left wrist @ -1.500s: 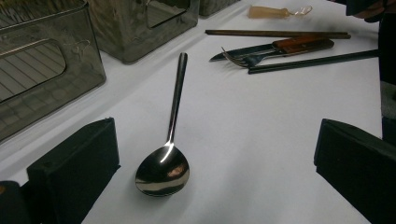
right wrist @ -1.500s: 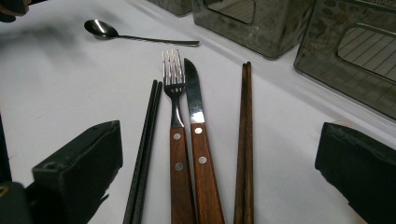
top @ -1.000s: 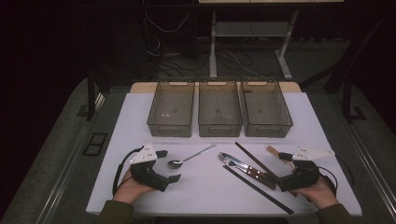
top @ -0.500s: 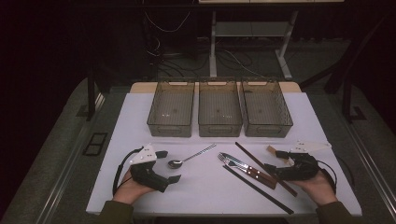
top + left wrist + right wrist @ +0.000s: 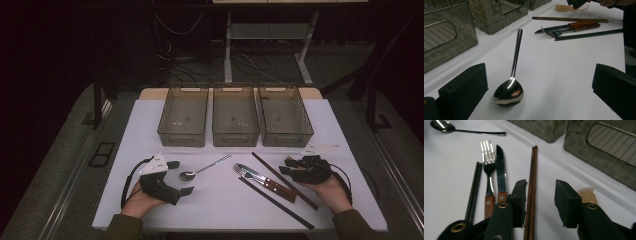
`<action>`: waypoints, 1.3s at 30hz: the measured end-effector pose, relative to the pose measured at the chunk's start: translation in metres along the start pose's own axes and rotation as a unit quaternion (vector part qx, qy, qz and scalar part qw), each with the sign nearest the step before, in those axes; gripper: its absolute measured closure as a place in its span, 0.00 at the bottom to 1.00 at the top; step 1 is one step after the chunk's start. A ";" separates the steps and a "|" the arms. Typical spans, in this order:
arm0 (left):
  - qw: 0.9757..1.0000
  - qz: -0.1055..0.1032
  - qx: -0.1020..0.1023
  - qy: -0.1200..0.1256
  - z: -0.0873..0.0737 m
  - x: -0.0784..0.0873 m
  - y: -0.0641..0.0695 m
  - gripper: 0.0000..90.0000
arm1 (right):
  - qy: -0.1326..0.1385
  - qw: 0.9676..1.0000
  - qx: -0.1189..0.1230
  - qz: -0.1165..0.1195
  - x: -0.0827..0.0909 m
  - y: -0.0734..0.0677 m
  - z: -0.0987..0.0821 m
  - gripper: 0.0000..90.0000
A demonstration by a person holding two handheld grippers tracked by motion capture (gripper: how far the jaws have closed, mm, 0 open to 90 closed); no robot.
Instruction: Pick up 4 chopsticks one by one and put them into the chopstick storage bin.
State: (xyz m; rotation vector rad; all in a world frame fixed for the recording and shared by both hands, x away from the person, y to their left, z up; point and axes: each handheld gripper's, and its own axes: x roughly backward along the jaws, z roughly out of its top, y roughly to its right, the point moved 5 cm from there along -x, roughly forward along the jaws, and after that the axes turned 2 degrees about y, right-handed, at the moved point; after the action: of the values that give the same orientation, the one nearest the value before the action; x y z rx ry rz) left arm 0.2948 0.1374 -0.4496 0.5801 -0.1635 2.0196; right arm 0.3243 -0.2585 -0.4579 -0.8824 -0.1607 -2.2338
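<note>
Brown wooden chopsticks are now bracketed by the right gripper, whose jaws have just been closing: a second ago they stood wide beside the pair, and the hand has since been slid over it, so that one pad lies just beside the sticks while a gap is left at the other, with nothing pinched as yet. This is judged the start of a grasp on the chopsticks, which lie flat on the white tabletop between the wooden-handled knife and fork and a pale spoon. The black chopsticks lie beyond the fork. Further off, the left gripper is kept where it was, spread wide about the bowl of the steel spoon without touching it. Three empty smoked bins are ranged at the far edge, presumably for sorting.
</note>
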 end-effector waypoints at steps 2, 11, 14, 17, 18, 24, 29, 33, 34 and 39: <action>1.000 0.001 -0.001 0.001 0.000 0.001 0.001 0.00 | 0.000 1.000 -0.001 -0.005 -0.004 0.002 0.003 0.77; 1.000 0.002 0.002 0.003 0.001 -0.002 0.001 0.00 | -0.020 1.000 0.008 0.006 -0.026 0.002 0.016 0.99; 1.000 0.002 0.001 0.001 0.000 -0.002 0.001 0.00 | -0.029 0.999 0.009 0.011 -0.034 0.003 0.019 1.00; 1.000 0.002 0.002 0.000 0.000 -0.002 0.001 0.00 | -0.037 0.999 0.013 0.009 -0.042 0.004 0.021 1.00; 1.000 0.002 0.001 0.000 0.000 -0.002 0.001 0.00 | -0.041 0.999 0.012 0.010 -0.044 0.004 0.021 1.00; 1.000 0.002 0.001 -0.002 0.000 -0.003 0.001 0.00 | -0.049 0.999 0.009 0.005 -0.056 0.007 0.024 1.00; 1.000 0.001 0.002 -0.004 -0.001 -0.003 0.001 0.00 | -0.057 0.998 0.013 0.003 -0.062 0.007 0.024 1.00; 1.000 -0.002 0.006 -0.001 -0.001 -0.003 0.001 0.00 | -0.066 0.998 0.019 0.001 -0.065 0.004 0.022 1.00; 1.000 -0.002 0.005 -0.001 -0.001 -0.003 0.001 0.00 | -0.067 0.998 0.018 0.002 -0.064 0.004 0.022 1.00; 1.000 -0.003 0.008 -0.001 -0.001 -0.003 0.001 0.00 | -0.067 0.998 0.018 0.007 -0.064 0.003 0.022 1.00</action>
State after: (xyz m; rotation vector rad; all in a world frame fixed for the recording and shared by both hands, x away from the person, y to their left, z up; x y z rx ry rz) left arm 0.2947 0.1345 -0.4520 0.5926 -0.1483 2.0163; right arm 0.3709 -0.2151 -0.4822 -1.0114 -0.2559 -2.1518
